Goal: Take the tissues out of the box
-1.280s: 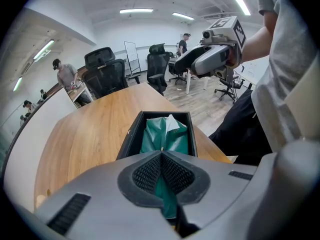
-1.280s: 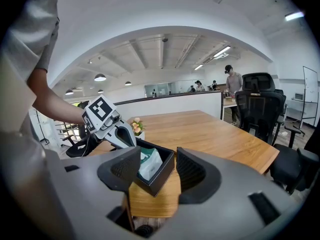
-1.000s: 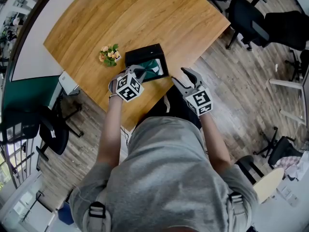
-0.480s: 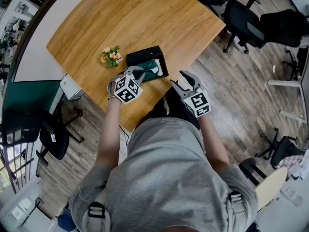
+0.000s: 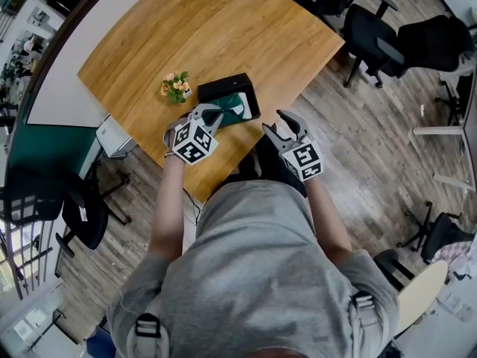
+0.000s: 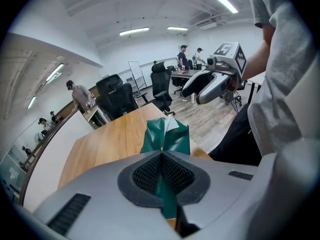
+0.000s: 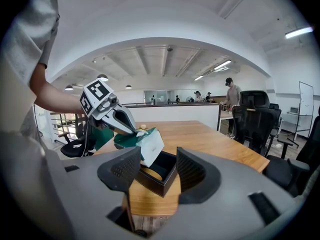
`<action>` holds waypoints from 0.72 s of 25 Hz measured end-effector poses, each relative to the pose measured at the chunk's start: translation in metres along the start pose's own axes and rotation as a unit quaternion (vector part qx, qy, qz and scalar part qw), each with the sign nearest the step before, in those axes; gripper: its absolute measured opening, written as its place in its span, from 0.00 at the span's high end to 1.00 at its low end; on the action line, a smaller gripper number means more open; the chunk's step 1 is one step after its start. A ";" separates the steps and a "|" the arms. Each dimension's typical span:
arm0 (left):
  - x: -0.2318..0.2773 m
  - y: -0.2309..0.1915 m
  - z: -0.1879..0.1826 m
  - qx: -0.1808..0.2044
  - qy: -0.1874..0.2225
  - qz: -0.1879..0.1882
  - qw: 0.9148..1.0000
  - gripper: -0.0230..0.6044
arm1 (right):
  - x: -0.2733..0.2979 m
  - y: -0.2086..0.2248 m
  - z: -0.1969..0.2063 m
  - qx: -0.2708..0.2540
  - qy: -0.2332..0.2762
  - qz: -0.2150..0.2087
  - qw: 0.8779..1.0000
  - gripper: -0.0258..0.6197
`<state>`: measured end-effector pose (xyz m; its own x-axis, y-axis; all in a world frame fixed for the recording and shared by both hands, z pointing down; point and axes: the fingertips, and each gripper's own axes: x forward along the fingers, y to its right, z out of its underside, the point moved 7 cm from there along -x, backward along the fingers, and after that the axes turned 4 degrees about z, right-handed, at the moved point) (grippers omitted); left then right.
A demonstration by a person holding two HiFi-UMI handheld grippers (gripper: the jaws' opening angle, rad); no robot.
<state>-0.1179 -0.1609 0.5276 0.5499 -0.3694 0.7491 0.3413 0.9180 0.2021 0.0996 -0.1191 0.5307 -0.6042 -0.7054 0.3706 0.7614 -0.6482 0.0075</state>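
A black open box [image 5: 226, 89] [image 7: 159, 173] stands near the wooden table's front edge. My left gripper [image 5: 209, 115] [image 6: 161, 156] is shut on a green tissue pack [image 5: 235, 106] [image 6: 166, 137] with a white end [image 7: 150, 146]. It holds the pack tilted and partly raised above the box. In the right gripper view the left gripper [image 7: 118, 117] grips the pack's upper edge. My right gripper [image 5: 282, 127] [image 7: 159, 165] stands open with nothing between its fingers, to the right of the box and off the table's edge.
A small bunch of flowers [image 5: 175, 86] sits on the table [image 5: 194, 28] left of the box. Black office chairs [image 5: 373, 28] stand on the wooden floor at the right, another chair [image 5: 78, 203] at the left. People stand far off [image 6: 77, 94].
My left gripper has risen with the tissue pack, lifting it further out of the box. My right gripper has shifted slightly and stays open.
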 end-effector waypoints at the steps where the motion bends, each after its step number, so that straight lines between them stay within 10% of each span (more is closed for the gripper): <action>1: -0.005 0.002 -0.002 0.003 0.004 -0.004 1.000 0.93 | -0.001 -0.001 0.000 0.000 0.003 0.000 1.000 0.61; 18: -0.053 0.020 -0.016 0.029 0.023 -0.029 0.999 0.93 | -0.005 -0.011 -0.007 -0.018 0.004 0.002 1.000 0.62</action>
<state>-0.1279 -0.1251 0.4824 0.5656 -0.4277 0.7051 0.3306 0.9009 0.2813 0.0928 -0.1106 0.5218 -0.6030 -0.7105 0.3626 0.7550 -0.6551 -0.0282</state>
